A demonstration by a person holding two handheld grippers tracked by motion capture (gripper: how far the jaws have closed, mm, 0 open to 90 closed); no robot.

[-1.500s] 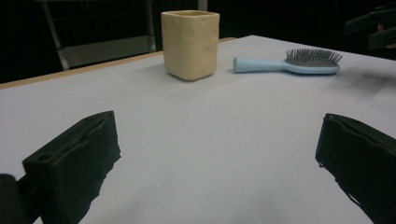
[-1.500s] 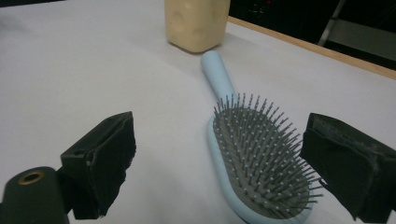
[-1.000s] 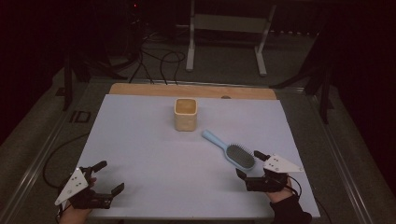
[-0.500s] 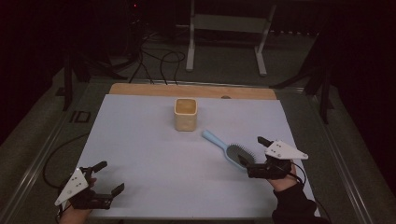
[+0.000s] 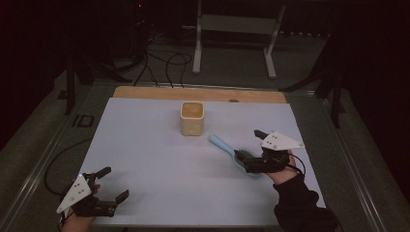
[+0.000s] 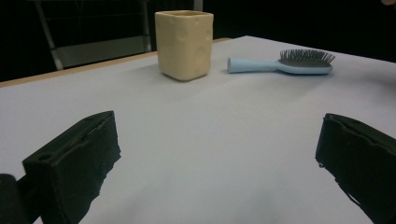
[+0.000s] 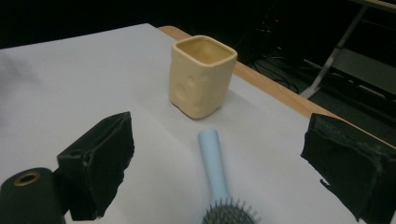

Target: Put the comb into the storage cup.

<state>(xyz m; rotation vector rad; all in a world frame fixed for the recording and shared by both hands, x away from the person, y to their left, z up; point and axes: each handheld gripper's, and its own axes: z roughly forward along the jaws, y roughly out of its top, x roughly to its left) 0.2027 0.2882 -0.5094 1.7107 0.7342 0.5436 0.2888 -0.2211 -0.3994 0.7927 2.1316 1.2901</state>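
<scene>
Overhead, right gripper (image 5: 250, 152) above hairbrush (image 5: 235, 152), fingers spread.

The high view looks forward and down over the whole table (image 5: 145, 145) from its near side. The left gripper view sits low at the near left corner, facing far right. The right gripper view hovers close above the hairbrush (image 7: 215, 163). All three share the cup (image 5: 192, 117) and hairbrush.
</scene>
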